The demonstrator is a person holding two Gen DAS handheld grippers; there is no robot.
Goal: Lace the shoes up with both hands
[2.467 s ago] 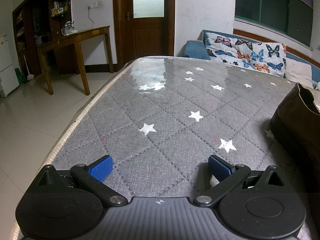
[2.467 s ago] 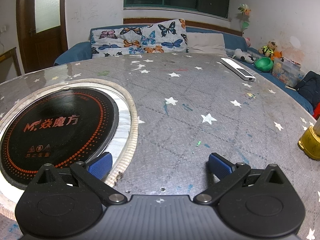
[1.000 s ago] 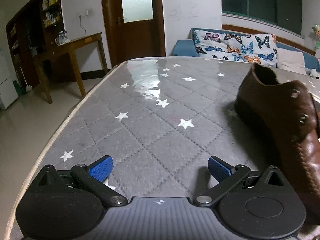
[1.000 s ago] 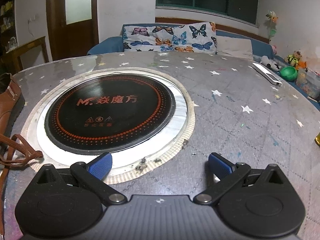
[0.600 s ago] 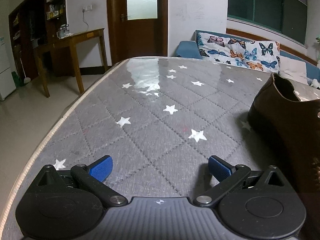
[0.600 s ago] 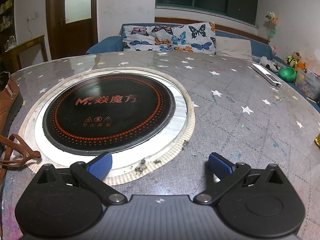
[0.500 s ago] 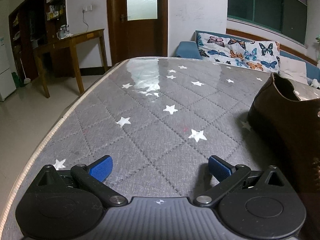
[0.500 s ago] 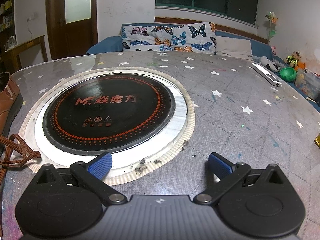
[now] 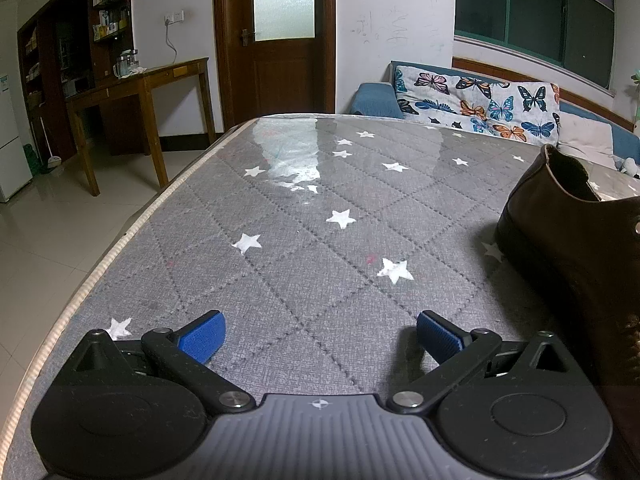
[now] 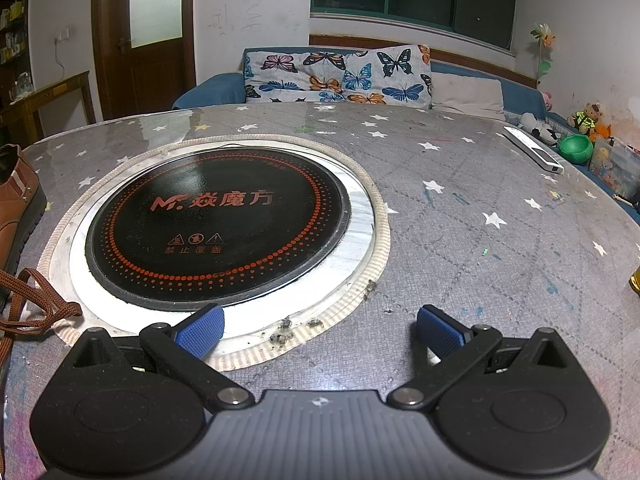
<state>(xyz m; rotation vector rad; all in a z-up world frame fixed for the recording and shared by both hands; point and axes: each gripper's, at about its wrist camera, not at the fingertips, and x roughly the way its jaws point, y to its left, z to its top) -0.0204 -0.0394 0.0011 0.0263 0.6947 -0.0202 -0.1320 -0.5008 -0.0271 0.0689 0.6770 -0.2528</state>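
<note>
A brown leather shoe (image 9: 576,248) stands on the grey star-patterned tabletop at the right edge of the left wrist view, heel end away from me. My left gripper (image 9: 320,336) hovers open just left of it, nothing between its blue pads. In the right wrist view the same shoe (image 10: 16,204) shows at the far left edge, and its loose brown lace (image 10: 36,312) lies curled on the table in front of it. My right gripper (image 10: 320,330) is open and empty, well to the right of the lace, over the near rim of the round cooktop.
A black round induction cooktop (image 10: 216,224) with a metal rim is set into the table's middle. A white remote (image 10: 532,154) lies at the far right. The table's left edge (image 9: 92,280) drops to a tiled floor. A sofa with a butterfly cushion (image 10: 336,78) stands behind.
The left wrist view swung left over the last second, so the shoe slid toward the right edge; since half a second ago it has barely moved. The right gripper has held still.
</note>
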